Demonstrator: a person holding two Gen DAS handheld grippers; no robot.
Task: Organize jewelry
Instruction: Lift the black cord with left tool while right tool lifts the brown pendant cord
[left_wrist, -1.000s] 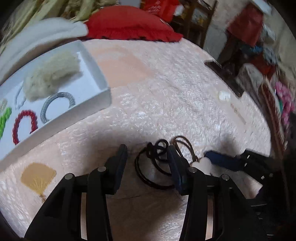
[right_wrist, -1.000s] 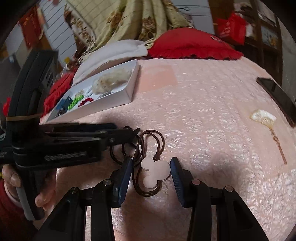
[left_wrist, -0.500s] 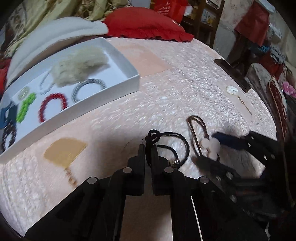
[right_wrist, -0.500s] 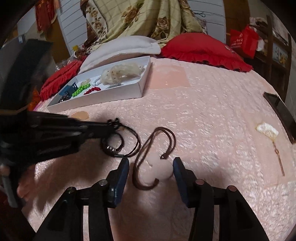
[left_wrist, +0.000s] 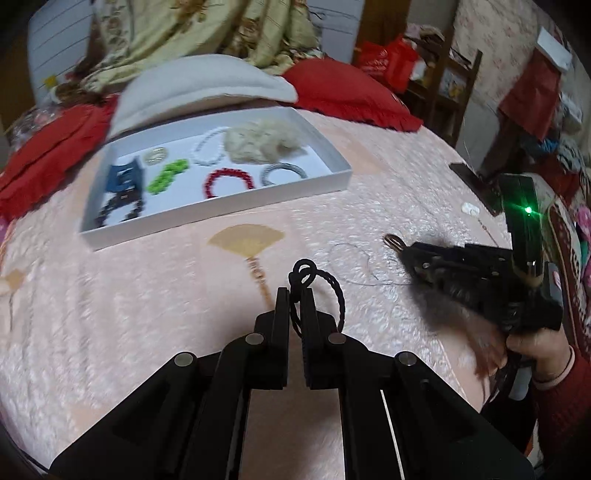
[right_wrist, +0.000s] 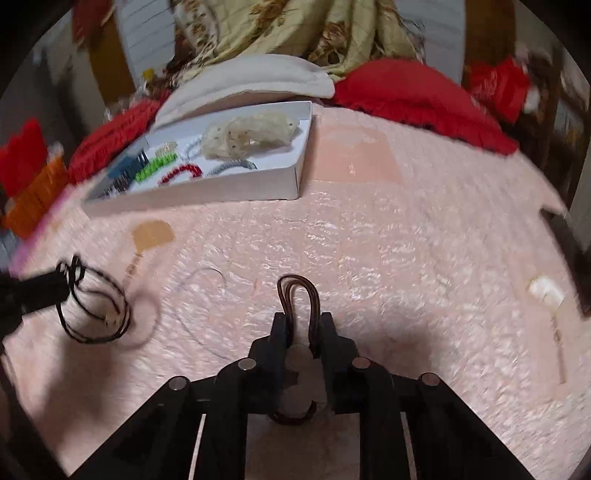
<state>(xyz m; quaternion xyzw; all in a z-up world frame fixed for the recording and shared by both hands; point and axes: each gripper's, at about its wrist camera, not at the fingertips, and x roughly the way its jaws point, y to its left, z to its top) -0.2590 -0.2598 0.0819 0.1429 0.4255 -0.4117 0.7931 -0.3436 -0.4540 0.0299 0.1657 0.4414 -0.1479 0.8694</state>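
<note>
Brown cord (right_wrist: 297, 295) now clamped, loop forward

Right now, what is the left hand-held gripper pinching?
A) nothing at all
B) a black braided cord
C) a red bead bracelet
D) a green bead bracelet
B: in the left wrist view, the left hand-held gripper has its jaws shut on a black braided cord, while the red bead bracelet and the green one lie in the white box.

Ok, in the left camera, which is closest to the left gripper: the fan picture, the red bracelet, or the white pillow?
1. Fan picture on the bedspread, just ahead of the left gripper.
2. Red bracelet, in the white box beyond.
3. White pillow, farthest, behind the box.
</note>
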